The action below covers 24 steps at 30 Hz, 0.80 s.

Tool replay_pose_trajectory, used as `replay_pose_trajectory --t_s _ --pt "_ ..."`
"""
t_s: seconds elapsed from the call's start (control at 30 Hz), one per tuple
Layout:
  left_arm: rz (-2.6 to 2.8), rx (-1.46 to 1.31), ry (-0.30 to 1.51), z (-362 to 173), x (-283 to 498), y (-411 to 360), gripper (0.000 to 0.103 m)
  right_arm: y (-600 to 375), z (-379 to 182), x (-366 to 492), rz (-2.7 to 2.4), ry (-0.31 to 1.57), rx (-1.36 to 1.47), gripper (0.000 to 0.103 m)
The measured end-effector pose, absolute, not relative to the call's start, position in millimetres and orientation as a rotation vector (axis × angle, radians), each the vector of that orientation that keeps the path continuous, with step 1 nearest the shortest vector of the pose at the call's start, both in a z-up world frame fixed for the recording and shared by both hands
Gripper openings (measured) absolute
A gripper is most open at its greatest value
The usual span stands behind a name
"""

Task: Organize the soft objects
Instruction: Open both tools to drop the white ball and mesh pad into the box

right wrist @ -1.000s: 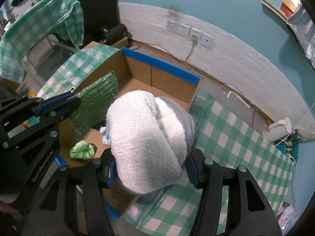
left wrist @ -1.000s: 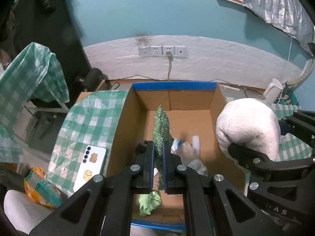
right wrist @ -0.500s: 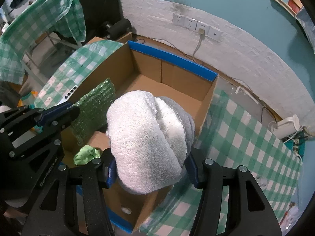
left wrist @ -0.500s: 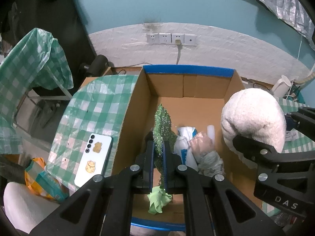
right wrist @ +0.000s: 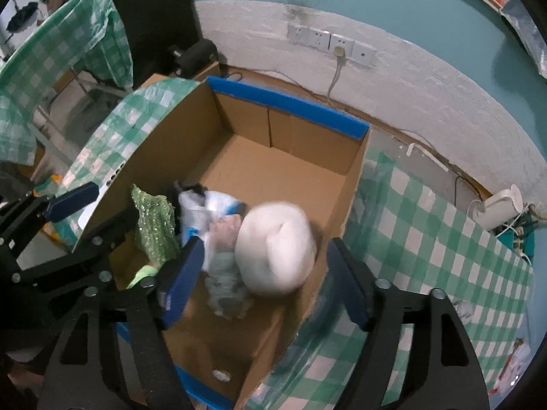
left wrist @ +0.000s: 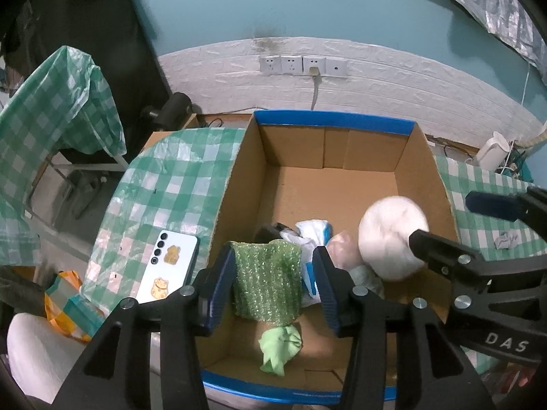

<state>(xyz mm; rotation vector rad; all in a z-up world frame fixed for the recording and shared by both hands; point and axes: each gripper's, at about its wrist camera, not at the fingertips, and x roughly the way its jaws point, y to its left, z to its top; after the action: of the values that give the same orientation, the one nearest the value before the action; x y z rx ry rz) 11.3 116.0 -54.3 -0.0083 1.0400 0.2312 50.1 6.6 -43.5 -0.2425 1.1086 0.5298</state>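
Observation:
An open cardboard box [left wrist: 236, 184] with a blue-taped rim stands on the checked table. My left gripper [left wrist: 273, 266] hovers over its near end with jaws opening. A green bubble-wrap sheet [left wrist: 266, 280] hangs loose between them, facing the camera, with a gap at the right finger. My right gripper [right wrist: 266, 249] is over the box's right side, jaws opening wide. A rolled white towel [right wrist: 277, 246] is blurred below them, free of both pads, inside the box [right wrist: 164, 157]. The towel [left wrist: 393, 235] also shows in the left wrist view.
In the box lie a light green cloth [left wrist: 280, 345], a white and blue packet [left wrist: 314, 232] and a pinkish bag [left wrist: 342, 249]. A white phone [left wrist: 171, 270] rests on the tablecloth left of the box. A white kettle [left wrist: 492, 150] stands far right by the wall.
Both grippers have opened. The green sheet, pinched edge-on before, now hangs loose and flat-on. The towel has left the right gripper's pads and dropped into the box.

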Motion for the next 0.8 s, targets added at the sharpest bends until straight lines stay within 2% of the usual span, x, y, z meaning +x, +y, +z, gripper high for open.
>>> replay_pose_trajectory --t_s 0.8 --pt "0.179 0.039 1.03 -47 19 84 0.048 -42 -42 61 0.444 1.122 -0.178 0.077"
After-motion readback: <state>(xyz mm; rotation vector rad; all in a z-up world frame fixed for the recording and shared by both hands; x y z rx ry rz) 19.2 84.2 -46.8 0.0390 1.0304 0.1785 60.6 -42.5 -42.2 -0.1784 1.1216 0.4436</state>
